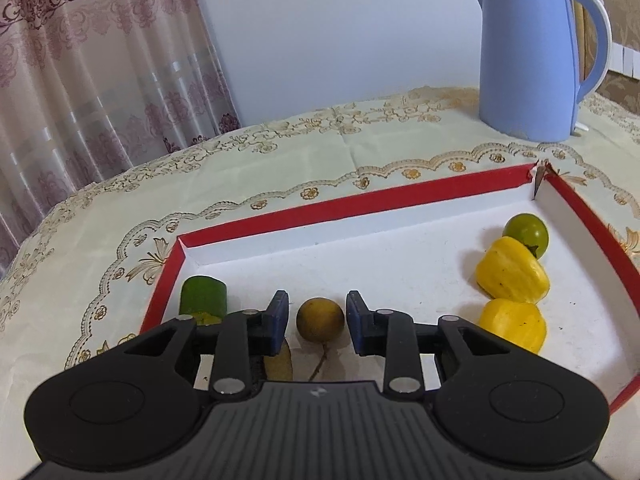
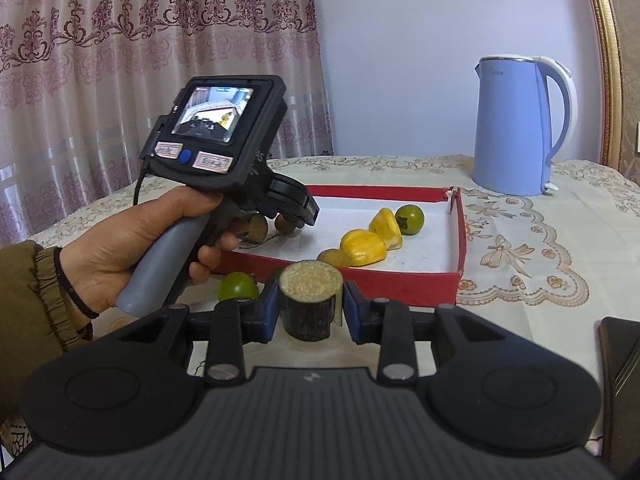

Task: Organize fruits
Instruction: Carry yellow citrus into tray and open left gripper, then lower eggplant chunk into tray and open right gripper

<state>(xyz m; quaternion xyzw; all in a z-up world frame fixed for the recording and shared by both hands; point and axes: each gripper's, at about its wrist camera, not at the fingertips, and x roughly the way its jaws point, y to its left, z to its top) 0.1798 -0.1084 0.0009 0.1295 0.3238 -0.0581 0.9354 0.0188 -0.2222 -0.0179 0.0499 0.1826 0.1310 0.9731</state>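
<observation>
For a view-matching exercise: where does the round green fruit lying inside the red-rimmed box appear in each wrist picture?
Left wrist view: the round green fruit lies far right, near the torn corner of the red-rimmed box.
Right wrist view: the same fruit sits right of centre, at the far end of the fruit row.
Shared landmark: the light blue electric kettle.

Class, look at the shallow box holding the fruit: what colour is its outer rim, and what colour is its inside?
The box has a red rim and a white inside, clearest in the left wrist view.

Small brown fruit [image 1: 320, 319] on red-rimmed tray [image 1: 360, 196], untouched between left hand-held gripper [image 1: 318, 322] pads.
</observation>
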